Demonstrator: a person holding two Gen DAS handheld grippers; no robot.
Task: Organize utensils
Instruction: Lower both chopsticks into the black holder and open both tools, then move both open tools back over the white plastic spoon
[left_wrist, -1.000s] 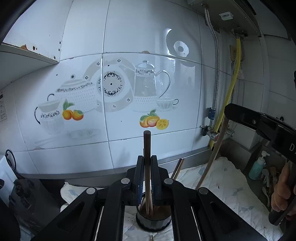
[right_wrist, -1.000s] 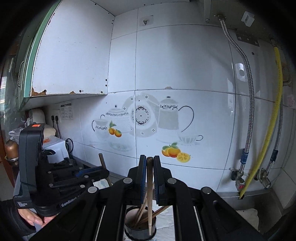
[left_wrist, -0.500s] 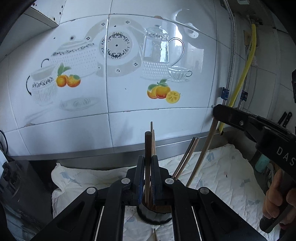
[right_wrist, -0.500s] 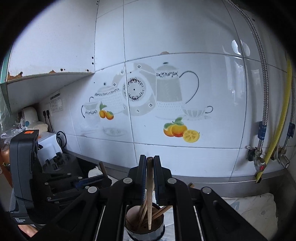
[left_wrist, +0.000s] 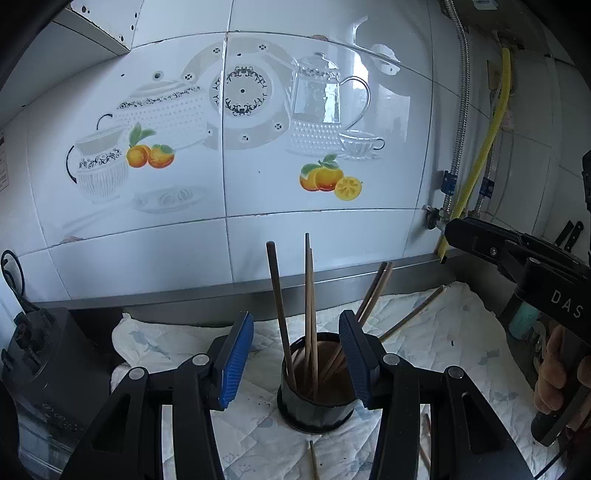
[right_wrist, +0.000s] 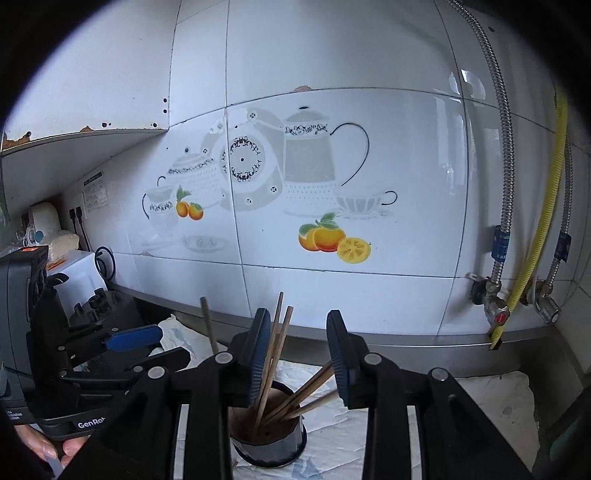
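A tiled wall with teapot and orange decals backs a counter (left_wrist: 461, 332) spread with a quilted cloth. The left tool (left_wrist: 295, 354) and the right tool (right_wrist: 297, 354) both hang over the cup (left_wrist: 317, 402), their jaws opening; chopsticks (left_wrist: 308, 314) stand between each pair, and no pad presses on them. Most of the job looks done: several sticks rest in the cup. At least one loose stick (left_wrist: 314, 461) lies on the cloth just before the cup, probably left to collect.
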